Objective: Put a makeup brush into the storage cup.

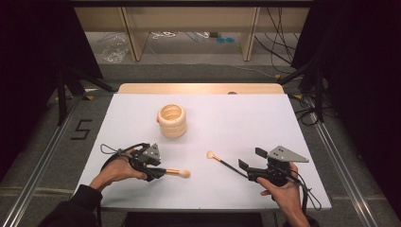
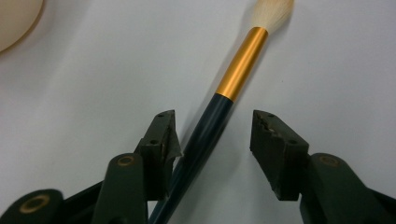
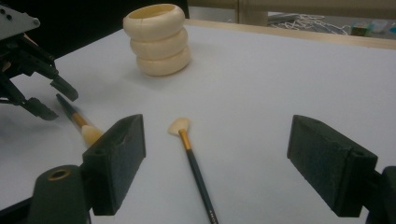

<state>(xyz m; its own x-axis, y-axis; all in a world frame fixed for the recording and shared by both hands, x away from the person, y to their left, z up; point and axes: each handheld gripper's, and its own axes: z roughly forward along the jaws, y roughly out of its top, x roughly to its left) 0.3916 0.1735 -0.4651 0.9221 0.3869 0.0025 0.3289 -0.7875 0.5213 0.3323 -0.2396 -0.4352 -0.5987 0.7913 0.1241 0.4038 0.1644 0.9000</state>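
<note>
You are at the pick-up step. Your left gripper [image 2: 212, 135] straddles the dark handle of the round brush [image 2: 219, 112] lying on the table [image 1: 265, 123]; its jaws stand half-closed, one touching the handle, the other apart. Close fully before lifting. Your right gripper [image 3: 217, 163] is wide open above the fan brush [image 3: 194, 163]. The cream holder [image 1: 172, 121] stands well beyond.

Grey floor [image 1: 189, 75], black curtains [image 1: 28, 42]

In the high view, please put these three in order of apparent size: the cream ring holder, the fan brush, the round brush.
1. Cream ring holder, clearly largest.
2. Fan brush.
3. Round brush, but the left claw covers part of its handle, so places 2 and 3 remain unsure.
</note>
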